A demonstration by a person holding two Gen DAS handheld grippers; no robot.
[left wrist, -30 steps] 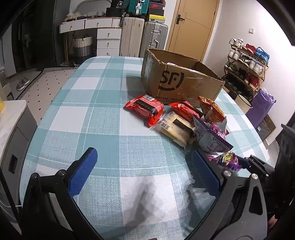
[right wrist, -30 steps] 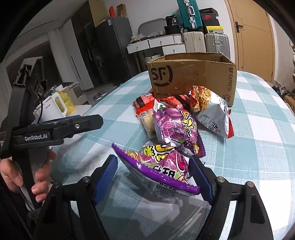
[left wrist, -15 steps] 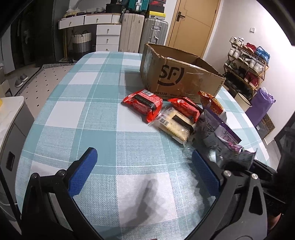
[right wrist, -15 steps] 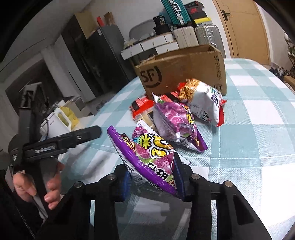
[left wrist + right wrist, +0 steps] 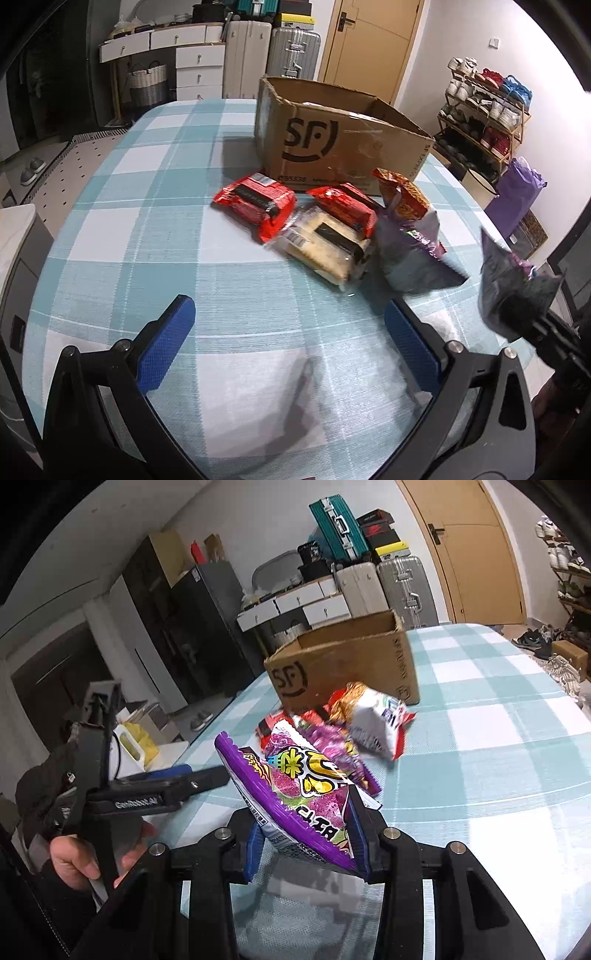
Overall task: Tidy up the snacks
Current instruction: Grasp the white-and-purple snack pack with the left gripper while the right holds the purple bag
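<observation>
While the right gripper [image 5: 304, 834] is clamped on the purple snack bag [image 5: 295, 794], the bag sits tilted between its blue pads, clear of the checked tablecloth [image 5: 498, 775]; ahead of it lies a second purple bag [image 5: 332, 742], then a white-and-orange chip bag [image 5: 373, 716], all short of the SF cardboard box [image 5: 351, 664]; to its left the person's hand [image 5: 85, 853] grips the left gripper's handle; left gripper [image 5: 288, 347] has its jaws wide apart, nothing between them, hovering over bare cloth; ahead of it: two red packets [image 5: 258, 203] [image 5: 345, 205] and a clear cracker pack [image 5: 325, 243] just in front of the box [image 5: 332, 147]; held bag [image 5: 513, 280] shows blurred off to its right, well apart from the pile.
</observation>
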